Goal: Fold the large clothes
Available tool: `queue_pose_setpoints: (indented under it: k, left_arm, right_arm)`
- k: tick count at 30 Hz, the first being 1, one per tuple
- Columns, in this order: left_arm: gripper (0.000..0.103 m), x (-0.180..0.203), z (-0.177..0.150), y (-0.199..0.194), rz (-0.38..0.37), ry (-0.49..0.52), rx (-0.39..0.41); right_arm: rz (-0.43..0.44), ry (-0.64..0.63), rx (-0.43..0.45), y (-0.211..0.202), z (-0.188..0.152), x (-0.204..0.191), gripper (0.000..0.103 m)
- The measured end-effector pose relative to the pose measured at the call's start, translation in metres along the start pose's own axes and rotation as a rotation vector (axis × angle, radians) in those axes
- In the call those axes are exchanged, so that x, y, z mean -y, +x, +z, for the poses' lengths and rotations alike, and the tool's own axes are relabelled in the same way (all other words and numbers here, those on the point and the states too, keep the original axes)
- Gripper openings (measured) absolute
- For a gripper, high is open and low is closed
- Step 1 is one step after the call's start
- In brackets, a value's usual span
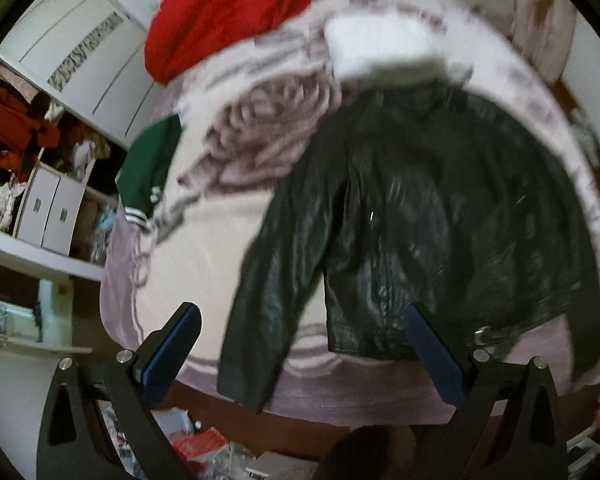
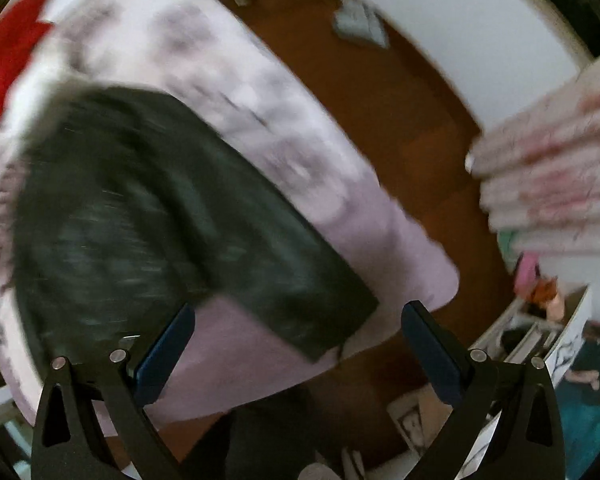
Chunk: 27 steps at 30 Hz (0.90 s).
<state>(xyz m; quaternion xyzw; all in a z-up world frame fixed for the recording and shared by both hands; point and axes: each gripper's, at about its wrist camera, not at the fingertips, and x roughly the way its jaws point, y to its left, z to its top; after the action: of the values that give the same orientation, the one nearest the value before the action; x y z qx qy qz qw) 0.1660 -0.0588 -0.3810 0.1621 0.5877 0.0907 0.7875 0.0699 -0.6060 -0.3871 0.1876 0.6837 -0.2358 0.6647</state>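
A black leather jacket [image 1: 420, 216] lies spread flat on a bed covered with a pink-and-white patterned bedspread [image 1: 204, 248]. In the left wrist view its long axis runs from collar at 12 o'clock to hem at 6 o'clock, tilted slightly so the collar leans toward 1 o'clock. One sleeve [image 1: 260, 304] hangs down toward 7 o'clock, its cuff reaching the bed's near edge; the other sleeve runs down the right side toward 4 o'clock. A metal buckle [image 1: 485, 336] shows at the hem.

The left gripper [image 1: 300, 354] hovers above the hem and the near sleeve, its blue-padded fingers spread wide with nothing between them.

In the right wrist view, which is heavily blurred, the jacket [image 2: 148, 216] fills the left half, with a sleeve [image 2: 300, 280] stretching toward 5 o'clock and ending near the bed's corner. The right gripper [image 2: 298, 356] is likewise wide open and empty, held above that cuff and the bedspread [image 2: 260, 128].

A red garment [image 1: 228, 16] is heaped on the bed at 11 o'clock, a white folded item [image 1: 384, 48] sits just beyond the collar, and a green garment with white stripes [image 1: 150, 168] lies at 9 o'clock. Shelves [image 1: 40, 184] stuffed with clothes stand beyond the bed's left edge. Brown floor [image 2: 380, 100] shows past the bed.
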Motion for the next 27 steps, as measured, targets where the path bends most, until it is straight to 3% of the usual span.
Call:
queue_pose_setpoints:
  k: [5, 6, 7, 8, 9, 10, 11, 13, 16, 18, 20, 22, 23, 25, 27]
  left_arm:
    - [0.103, 0.041, -0.009, 0.070, 0.055, 0.066, -0.106]
    - [0.103, 0.047, -0.010, 0.079, 0.065, 0.082, -0.123]
    - [0.103, 0.056, -0.011, 0.088, 0.078, 0.105, -0.145]
    - [0.103, 0.062, -0.011, 0.093, 0.081, 0.120, -0.157]
    - [0.103, 0.069, -0.012, 0.098, 0.081, 0.140, -0.164]
    - [0.103, 0.074, -0.010, 0.100, 0.082, 0.155, -0.166]
    - [0.103, 0.080, -0.008, 0.102, 0.084, 0.174, -0.165]
    - [0.103, 0.094, -0.004, 0.103, 0.084, 0.216, -0.157]
    - [0.103, 0.110, 0.005, 0.102, 0.070, 0.253, -0.138]
    - [0.103, 0.120, 0.013, 0.103, 0.052, 0.266, -0.129]
    - [0.103, 0.129, 0.020, 0.104, 0.034, 0.279, -0.122]
    - [0.103, 0.135, 0.025, 0.106, 0.015, 0.282, -0.118]
    - [0.103, 0.137, 0.026, 0.106, 0.007, 0.281, -0.114]
    - [0.103, 0.137, 0.029, 0.110, 0.001, 0.268, -0.110]
    - [0.103, 0.136, 0.033, 0.115, -0.002, 0.241, -0.117]
  right_arm:
    - [0.095, 0.020, -0.110, 0.124, 0.028, 0.041, 0.102]
    - [0.137, 0.026, -0.143, 0.144, 0.030, 0.042, 0.096]
    - [0.156, 0.032, -0.172, 0.156, 0.029, 0.043, 0.082]
    - [0.185, 0.035, -0.204, 0.168, 0.028, 0.041, 0.079]
    - [0.187, 0.009, -0.185, 0.171, 0.028, 0.037, 0.067]
    - [0.184, -0.013, -0.166, 0.169, 0.027, 0.035, 0.035]
    - [0.186, -0.031, -0.151, 0.168, 0.028, 0.036, 0.017]
    - [0.228, 0.005, -0.111, 0.155, 0.031, 0.048, 0.009]
    - [0.166, 0.104, 0.013, 0.136, 0.049, 0.078, 0.009]
    - [0.180, 0.140, -0.026, 0.147, 0.063, 0.087, 0.013]
    - [0.211, 0.161, -0.082, 0.153, 0.069, 0.087, 0.023]
    - [0.248, 0.221, -0.082, 0.142, 0.064, 0.102, 0.042]
    - [0.269, 0.282, -0.059, 0.134, 0.055, 0.109, 0.046]
    - [0.306, 0.458, -0.040, 0.127, 0.024, 0.147, 0.069]
    - [0.382, 0.663, -0.044, 0.139, -0.015, 0.173, 0.078]
